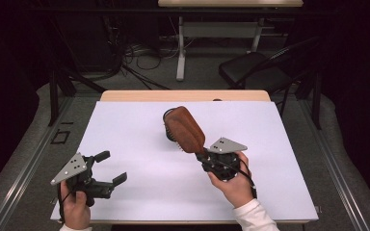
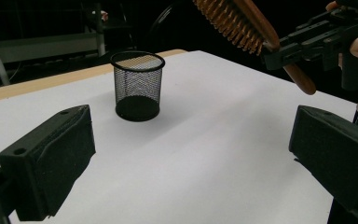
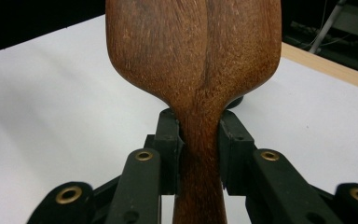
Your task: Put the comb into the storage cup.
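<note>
My right gripper [image 1: 203, 155] pinches the wooden hairbrush [image 1: 185, 129] by its handle, head raised over the mesh cup [image 2: 137, 86]. Left gripper [image 1: 107, 168] rests spread, idle. Next, I reckon: tip brush upright, lower into cup.

The mesh cup [image 2: 137, 86] is standing alone toward the far middle of the white table [image 1: 139, 187], blocking only that spot; the wooden hairbrush [image 1: 185, 129] is hanging over it, crowding the way in from above; the left gripper [image 1: 110, 167] is facing open tabletop up to the cup; wide bare room is lying on both sides.
</note>
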`<move>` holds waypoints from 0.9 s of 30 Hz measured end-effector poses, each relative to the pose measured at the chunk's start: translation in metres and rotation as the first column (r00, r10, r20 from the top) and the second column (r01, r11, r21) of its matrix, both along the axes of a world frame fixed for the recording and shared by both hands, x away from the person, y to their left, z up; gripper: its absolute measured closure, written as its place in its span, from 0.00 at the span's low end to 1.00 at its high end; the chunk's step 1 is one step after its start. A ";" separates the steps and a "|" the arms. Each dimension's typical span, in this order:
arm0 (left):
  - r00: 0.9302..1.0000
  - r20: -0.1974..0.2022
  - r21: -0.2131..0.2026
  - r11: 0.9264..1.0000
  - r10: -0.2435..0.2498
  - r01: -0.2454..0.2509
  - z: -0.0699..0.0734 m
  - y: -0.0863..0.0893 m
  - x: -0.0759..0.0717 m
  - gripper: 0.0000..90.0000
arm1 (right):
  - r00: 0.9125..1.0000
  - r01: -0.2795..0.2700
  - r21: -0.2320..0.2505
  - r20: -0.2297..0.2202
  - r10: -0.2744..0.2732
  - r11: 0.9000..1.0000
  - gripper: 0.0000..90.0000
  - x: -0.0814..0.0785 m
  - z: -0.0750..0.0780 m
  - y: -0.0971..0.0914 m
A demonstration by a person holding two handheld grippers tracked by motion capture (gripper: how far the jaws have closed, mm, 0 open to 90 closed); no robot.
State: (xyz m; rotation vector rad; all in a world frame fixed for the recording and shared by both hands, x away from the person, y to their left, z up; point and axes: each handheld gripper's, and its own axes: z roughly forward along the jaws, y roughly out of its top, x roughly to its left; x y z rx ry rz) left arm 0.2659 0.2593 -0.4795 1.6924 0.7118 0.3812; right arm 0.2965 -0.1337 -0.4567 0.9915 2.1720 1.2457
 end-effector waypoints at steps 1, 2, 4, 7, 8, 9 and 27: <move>1.000 -0.002 -0.003 1.000 0.000 0.000 0.000 0.000 0.001 0.00 | 1.000 -0.001 0.004 0.009 0.001 1.000 0.80 -0.001 0.000 -0.001; 1.000 -0.006 -0.003 1.000 0.005 -0.005 0.000 0.000 0.001 0.00 | 1.000 -0.001 0.007 0.013 0.001 1.000 0.80 -0.002 0.001 -0.001; 1.000 -0.009 -0.002 1.000 -0.006 0.006 0.000 0.000 0.001 0.00 | 1.000 0.002 0.011 0.023 -0.003 1.000 0.80 -0.003 0.001 -0.001; 1.000 -0.009 -0.004 1.000 -0.003 0.003 0.000 -0.001 0.002 0.00 | 0.999 0.002 0.019 0.036 -0.003 1.000 0.80 -0.005 0.002 -0.002; 1.000 -0.010 -0.007 1.000 0.001 -0.001 0.000 -0.002 0.002 0.00 | 0.999 0.005 0.020 0.038 -0.006 1.000 0.80 -0.006 0.003 -0.002; 1.000 -0.011 -0.006 1.000 0.007 -0.007 0.000 -0.002 0.002 0.00 | 0.999 0.006 0.025 0.044 -0.007 1.000 0.80 -0.006 0.003 -0.003; 0.996 -0.062 -0.008 0.998 0.057 -0.058 -0.002 -0.005 0.007 0.00 | 0.996 -0.008 0.054 0.087 0.003 0.999 0.80 -0.012 -0.006 0.001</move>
